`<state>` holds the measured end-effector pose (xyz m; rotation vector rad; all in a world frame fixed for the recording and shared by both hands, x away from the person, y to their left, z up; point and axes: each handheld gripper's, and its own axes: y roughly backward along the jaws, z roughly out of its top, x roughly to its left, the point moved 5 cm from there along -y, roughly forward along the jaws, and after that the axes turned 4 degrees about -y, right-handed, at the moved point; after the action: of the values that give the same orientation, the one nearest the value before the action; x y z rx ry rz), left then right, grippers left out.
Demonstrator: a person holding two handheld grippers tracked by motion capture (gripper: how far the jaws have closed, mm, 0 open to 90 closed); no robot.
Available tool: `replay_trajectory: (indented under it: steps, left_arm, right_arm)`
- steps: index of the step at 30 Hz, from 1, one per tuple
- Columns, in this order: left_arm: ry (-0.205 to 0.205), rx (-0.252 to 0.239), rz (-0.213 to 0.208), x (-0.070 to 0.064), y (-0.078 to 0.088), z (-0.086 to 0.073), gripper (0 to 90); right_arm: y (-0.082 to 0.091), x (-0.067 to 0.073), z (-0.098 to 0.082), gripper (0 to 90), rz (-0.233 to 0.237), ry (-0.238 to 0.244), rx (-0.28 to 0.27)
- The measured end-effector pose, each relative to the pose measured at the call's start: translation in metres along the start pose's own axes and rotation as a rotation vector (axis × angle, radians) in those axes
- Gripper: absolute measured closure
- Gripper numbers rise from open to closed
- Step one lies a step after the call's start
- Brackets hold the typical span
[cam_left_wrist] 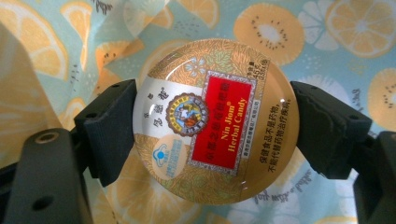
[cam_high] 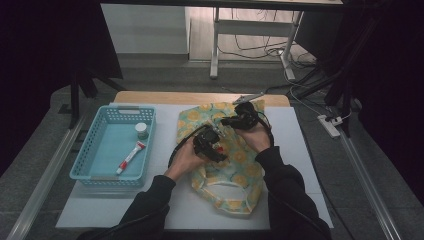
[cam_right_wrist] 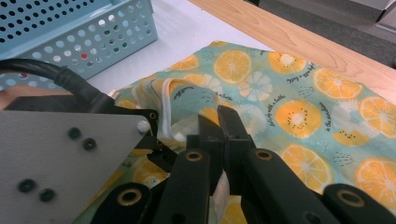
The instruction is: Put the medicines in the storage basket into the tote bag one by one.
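Where wood edges it, a white table point(cam_high: 165, 200) on grey floor point(cam_high: 150, 75).

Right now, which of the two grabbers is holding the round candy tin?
The left gripper: its jaws clamp the round gold-and-red candy tin by its sides. The right gripper pinches the orange-patterned fabric bag instead.

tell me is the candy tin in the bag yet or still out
Still out. The candy tin sits clamped between the left gripper pads, its whole lid showing above the fruit-print bag.
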<state>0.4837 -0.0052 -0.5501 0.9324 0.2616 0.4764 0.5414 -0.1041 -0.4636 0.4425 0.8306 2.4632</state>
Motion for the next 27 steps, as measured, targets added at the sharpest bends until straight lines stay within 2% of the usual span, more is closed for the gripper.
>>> replay_trajectory:
  steps: [5,8,9,12,19,22,27]
  left_arm:
    - [0.008,-0.01,0.007,0.002,-0.004,-0.002,19.9]
    - [0.031,-0.025,0.026,0.003,-0.006,-0.003,19.0]
    - [0.032,-0.029,0.017,0.003,-0.006,-0.003,18.3]
    - [0.049,-0.053,0.009,0.003,-0.003,-0.002,15.1]
    - [0.045,-0.067,0.011,0.0,0.006,0.0,10.9]
    - [0.053,-0.087,-0.026,-0.004,0.011,0.0,8.3]
    - [0.065,-0.133,-0.065,-0.011,0.025,0.001,4.3]
  right_arm:
    - [-0.002,0.001,-0.001,90.0,0.0,0.004,0.002]
    - [-0.002,0.002,-0.001,90.0,0.002,0.005,0.002]
    - [-0.002,0.002,-0.001,90.0,0.002,0.006,0.003]
    - [-0.003,0.002,-0.001,90.0,0.003,0.007,0.001]
    - [-0.001,0.002,-0.001,90.0,0.003,0.008,-0.002]
    - [-0.001,0.003,-0.001,90.0,0.006,0.009,-0.003]
    - [0.0,0.004,-0.001,90.0,0.01,0.015,-0.006]
